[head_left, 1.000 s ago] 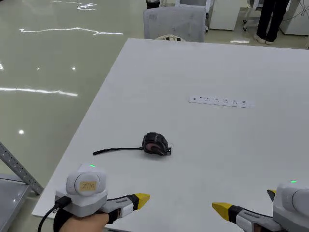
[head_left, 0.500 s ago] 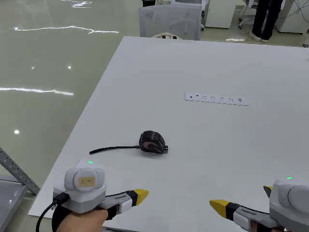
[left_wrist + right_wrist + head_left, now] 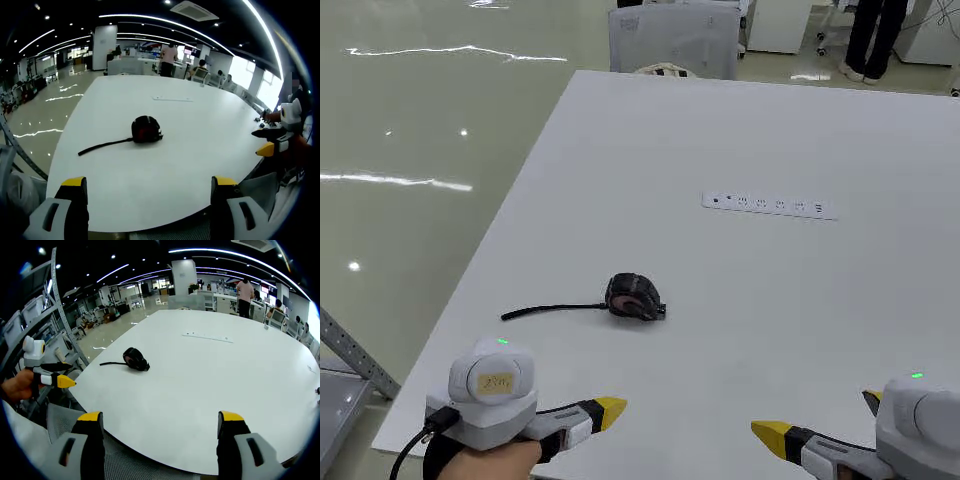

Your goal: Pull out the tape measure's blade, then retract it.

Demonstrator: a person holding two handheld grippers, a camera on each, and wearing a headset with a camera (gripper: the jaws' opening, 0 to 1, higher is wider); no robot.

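A black tape measure with a dark red face (image 3: 633,296) (image 3: 145,129) (image 3: 135,358) lies on the white table (image 3: 770,130), its black wrist strap (image 3: 548,310) trailing out to the left. My left gripper (image 3: 149,183) stands open at the table's near left edge, well short of the tape measure, and one yellow fingertip (image 3: 610,405) shows in the head view. My right gripper (image 3: 159,417) is open at the near right edge, with a yellow fingertip (image 3: 769,433) pointing left. Nothing is between either pair of jaws.
A white power strip (image 3: 768,205) lies flat further back on the table. A grey office chair (image 3: 676,38) stands at the far edge, and a person's legs (image 3: 873,32) show beyond it. The table's left edge drops to a glossy floor (image 3: 410,130).
The head camera has shifted slightly; the tape measure stays put on the table. Both grippers remain open at the near edge, sitting a little lower in the view.
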